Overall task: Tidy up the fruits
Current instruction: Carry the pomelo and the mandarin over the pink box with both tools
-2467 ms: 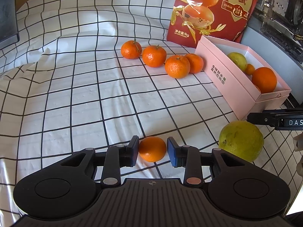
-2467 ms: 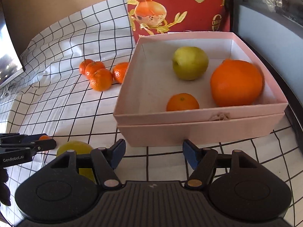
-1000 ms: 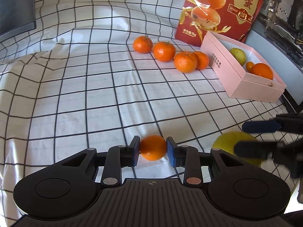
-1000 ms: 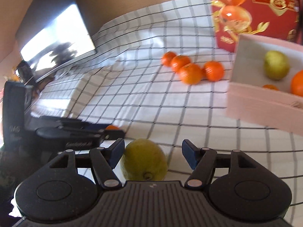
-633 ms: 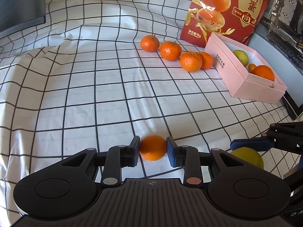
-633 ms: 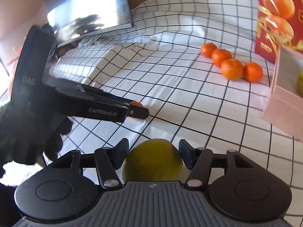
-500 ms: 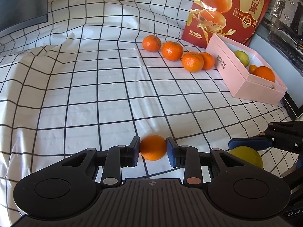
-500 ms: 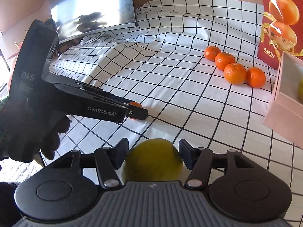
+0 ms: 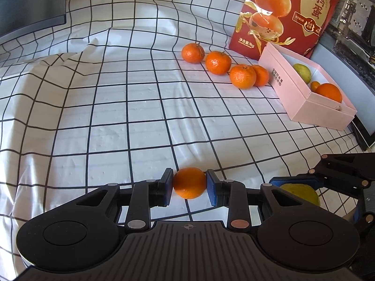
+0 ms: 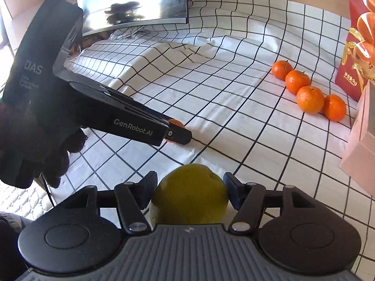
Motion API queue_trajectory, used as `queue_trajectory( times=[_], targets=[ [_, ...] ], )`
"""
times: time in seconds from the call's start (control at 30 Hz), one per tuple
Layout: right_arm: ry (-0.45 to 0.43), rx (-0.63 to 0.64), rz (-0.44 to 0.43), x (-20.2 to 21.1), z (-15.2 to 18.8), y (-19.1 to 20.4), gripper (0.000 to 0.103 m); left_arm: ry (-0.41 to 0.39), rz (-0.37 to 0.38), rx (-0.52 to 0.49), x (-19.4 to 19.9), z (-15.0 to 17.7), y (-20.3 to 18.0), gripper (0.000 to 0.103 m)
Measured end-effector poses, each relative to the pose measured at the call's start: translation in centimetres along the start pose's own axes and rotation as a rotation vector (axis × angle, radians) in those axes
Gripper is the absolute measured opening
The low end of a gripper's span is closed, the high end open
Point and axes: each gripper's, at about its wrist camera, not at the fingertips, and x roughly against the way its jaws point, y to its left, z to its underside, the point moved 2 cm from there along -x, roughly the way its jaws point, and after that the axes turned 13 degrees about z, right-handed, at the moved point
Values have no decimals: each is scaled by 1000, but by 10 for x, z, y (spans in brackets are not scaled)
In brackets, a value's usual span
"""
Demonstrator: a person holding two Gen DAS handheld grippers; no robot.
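Two grasps in hand: pink box (image 9: 302, 103) awaits at far right; right gripper (image 10: 189, 193), its fingers lately reopening slightly, brackets the yellow-green fruit (image 10: 189, 196), contact apparently loose; left gripper (image 9: 189, 185) clamps the small orange (image 9: 189, 182). Next: tighten, carry boxward.

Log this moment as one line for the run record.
left tongs: shut on mandarin | right tongs: jaws just opening, around yellow-green fruit | pink box: three fruits

Cloth (image 9: 117, 117) centre bare; mandarins (image 9: 242, 76) flank box (image 9: 304, 107).
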Motion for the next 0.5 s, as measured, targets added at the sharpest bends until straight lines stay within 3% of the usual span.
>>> queue_trajectory(
  times=[0.33, 0.5],
  targets=[
    [-20, 55, 35, -3, 0, 10, 62, 2, -11, 20, 10, 6, 6, 35],
    [-19, 7, 116, 2, 5, -11, 62, 0, 10, 16, 10, 10, 1, 35]
  ],
)
